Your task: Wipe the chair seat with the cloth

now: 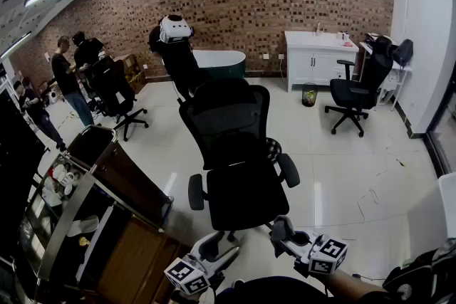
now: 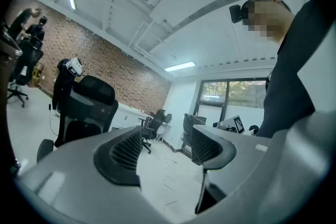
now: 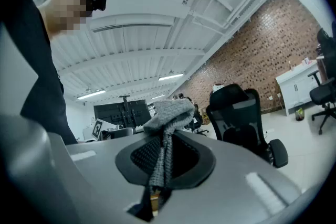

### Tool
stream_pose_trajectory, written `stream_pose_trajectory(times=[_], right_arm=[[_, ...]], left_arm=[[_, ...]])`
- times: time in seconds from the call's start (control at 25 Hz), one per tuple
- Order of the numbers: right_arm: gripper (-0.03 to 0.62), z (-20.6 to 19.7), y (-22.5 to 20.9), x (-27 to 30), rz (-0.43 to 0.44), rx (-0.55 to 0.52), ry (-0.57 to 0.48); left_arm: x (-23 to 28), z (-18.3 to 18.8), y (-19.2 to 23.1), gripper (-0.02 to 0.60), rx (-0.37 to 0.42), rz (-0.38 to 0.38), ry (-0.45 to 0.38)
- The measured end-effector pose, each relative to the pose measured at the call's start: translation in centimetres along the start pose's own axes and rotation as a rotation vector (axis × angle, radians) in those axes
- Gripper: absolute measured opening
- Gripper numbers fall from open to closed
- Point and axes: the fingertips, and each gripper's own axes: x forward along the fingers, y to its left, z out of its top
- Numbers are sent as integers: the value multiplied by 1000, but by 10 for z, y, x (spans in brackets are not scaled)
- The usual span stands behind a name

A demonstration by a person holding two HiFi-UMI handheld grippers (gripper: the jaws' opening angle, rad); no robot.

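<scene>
A black mesh office chair (image 1: 239, 160) stands in the middle of the floor, its seat (image 1: 246, 194) facing me and bare. Both grippers hang low at the bottom of the head view, short of the seat's front edge. My right gripper (image 1: 281, 230) is shut on a grey knitted cloth (image 3: 169, 113), which bunches above the jaws and trails down between them. My left gripper (image 1: 219, 245) is open, with only floor showing between its fingers (image 2: 126, 152). The chair also shows in the left gripper view (image 2: 86, 107) and in the right gripper view (image 3: 239, 113).
A wooden cart with a metal frame (image 1: 107, 210) stands close on the left. More black chairs (image 1: 356, 89) (image 1: 114, 92) stand behind, with a white cabinet (image 1: 317, 57) and a small bin (image 1: 308, 94) by the brick wall. People (image 1: 68, 78) stand at the back left.
</scene>
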Motion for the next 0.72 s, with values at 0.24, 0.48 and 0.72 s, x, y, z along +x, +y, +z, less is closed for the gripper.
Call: stream_pose_trajectory(times=[0.24, 0.48, 0.72], right_arm=[[29, -3, -8, -5, 17, -17, 19], [29, -5, -15, -1, 23, -8, 18], [29, -8, -26, 15, 24, 1, 25]], left_arm=[[14, 4, -7, 321, 18, 13, 7], [17, -2, 2, 320, 8, 16, 17], [27, 7, 21, 320, 10, 14, 22]])
